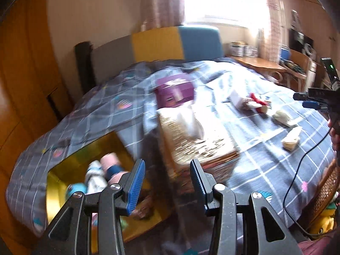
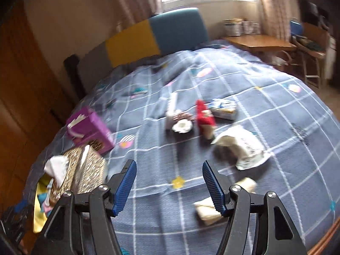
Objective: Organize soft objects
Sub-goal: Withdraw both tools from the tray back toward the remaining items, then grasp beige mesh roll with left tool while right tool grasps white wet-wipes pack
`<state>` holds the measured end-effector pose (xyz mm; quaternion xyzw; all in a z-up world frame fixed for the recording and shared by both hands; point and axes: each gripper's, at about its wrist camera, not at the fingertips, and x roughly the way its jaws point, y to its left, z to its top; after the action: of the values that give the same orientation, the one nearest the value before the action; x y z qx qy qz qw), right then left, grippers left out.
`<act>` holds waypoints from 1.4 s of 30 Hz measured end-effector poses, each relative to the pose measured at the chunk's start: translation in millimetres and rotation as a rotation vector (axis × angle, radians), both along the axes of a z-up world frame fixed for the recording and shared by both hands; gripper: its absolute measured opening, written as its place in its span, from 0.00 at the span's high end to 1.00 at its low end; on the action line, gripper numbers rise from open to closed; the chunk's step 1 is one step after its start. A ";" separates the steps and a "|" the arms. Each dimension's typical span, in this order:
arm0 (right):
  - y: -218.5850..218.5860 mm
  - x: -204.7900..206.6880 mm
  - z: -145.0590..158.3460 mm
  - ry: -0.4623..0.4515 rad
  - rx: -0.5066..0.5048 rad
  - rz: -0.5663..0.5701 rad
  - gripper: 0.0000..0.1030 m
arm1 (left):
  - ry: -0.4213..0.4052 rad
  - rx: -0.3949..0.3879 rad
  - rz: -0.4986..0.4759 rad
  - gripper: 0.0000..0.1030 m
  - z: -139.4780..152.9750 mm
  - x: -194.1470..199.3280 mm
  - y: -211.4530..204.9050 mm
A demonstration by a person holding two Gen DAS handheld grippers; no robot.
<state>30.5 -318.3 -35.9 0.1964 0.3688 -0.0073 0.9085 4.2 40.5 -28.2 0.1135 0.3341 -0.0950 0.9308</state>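
Observation:
My left gripper [image 1: 167, 182] is open and empty, above the near edge of a gold tissue box [image 1: 195, 140] and beside a yellow box [image 1: 63, 170] holding soft toys [image 1: 102, 172]. My right gripper [image 2: 169, 188] is open and empty over the blue checked bedspread [image 2: 276, 110]. Ahead of it lie a red soft toy [image 2: 204, 114], a brown and white plush [image 2: 181, 123], a white pack [image 2: 240, 142] and small cream pieces [image 2: 207, 211]. The same scattered items show in the left wrist view [image 1: 257, 104].
A purple tissue box [image 2: 89, 127] stands behind the gold tissue box [image 2: 85, 170] at the bed's left. A headboard [image 2: 157, 36], a wooden desk [image 2: 259, 42] and a chair [image 2: 312, 55] stand at the back. A wicker basket [image 1: 327, 189] is at the right edge.

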 end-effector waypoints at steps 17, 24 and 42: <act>-86.7 -40.3 -4.9 0.033 0.071 -0.222 0.33 | 0.182 0.066 -0.548 0.52 -48.7 39.4 -218.6; -108.9 -44.7 -13.0 0.068 0.109 -0.226 0.32 | 0.302 0.102 -0.718 0.44 -88.6 50.0 -296.0; -116.8 75.0 -57.7 0.324 0.049 0.049 0.20 | 0.459 0.014 -0.696 0.62 -131.1 79.5 -306.4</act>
<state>105.6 -435.1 -93.6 0.2058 0.5153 -0.0077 0.8319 83.8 -265.9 -159.3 0.2018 0.4753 -0.4246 0.7437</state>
